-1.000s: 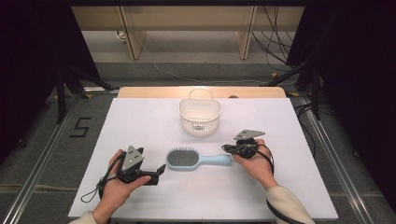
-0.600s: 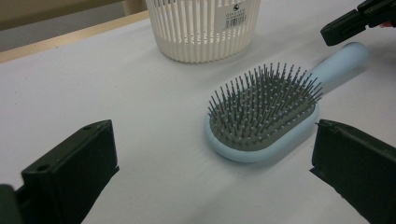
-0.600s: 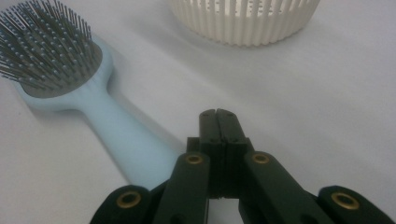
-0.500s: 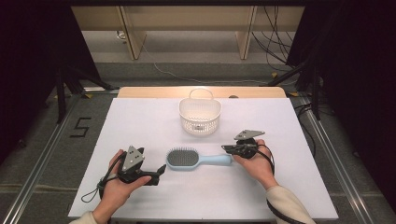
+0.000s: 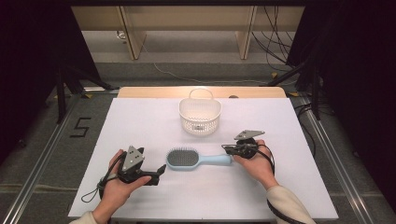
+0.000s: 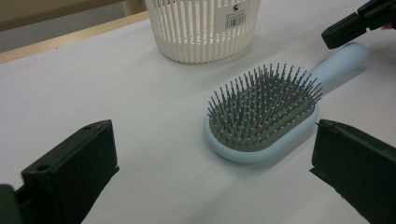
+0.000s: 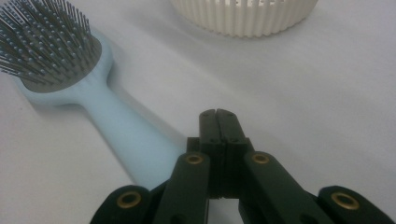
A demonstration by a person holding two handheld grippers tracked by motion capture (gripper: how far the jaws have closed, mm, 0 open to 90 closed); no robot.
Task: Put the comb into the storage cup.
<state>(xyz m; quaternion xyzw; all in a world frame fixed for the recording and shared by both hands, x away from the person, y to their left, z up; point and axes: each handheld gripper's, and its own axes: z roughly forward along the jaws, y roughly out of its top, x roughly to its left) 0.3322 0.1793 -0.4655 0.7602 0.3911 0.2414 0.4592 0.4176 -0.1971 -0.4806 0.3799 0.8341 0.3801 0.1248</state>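
- Between the two tools, on the white desk [image 5: 140, 121], lies the hairbrush [image 5: 196, 159], bristles up, its head toward the left tool [image 5: 159, 171] and its light-blue handle end just beside the right tool [image 5: 227, 148].
- The right tool has its jaws pressed tight together with nothing between them; in the right gripper view [image 7: 217, 114] the tips sit above the desk, just beside the handle [image 7: 126, 135] and not around it.
- The left tool stands wide apart, empty; in the left gripper view the brush head [image 6: 264, 116] lies ahead of it, nearer the right-hand jaw.
- Risk: with its jaws together the right tool cannot take the handle; pushing forward like this would likely nudge or spin the brush across the smooth desk.
- Risk: the rounded, slick handle could slide out of a pinch taken near its end, and the heavier head would tip down.
- Risk: closing the left tool on the bristles rather than the rim would probably give a soft, slipping hold.
- Risk: the basket [image 5: 200, 114], beyond both tools, looks light and could be knocked over if the brush is dropped in carelessly.
- Writing: a small barcode label [image 6: 235, 19] on the basket wall, print too small to read; a "5" [image 5: 80, 127] marked on the floor left of the desk.
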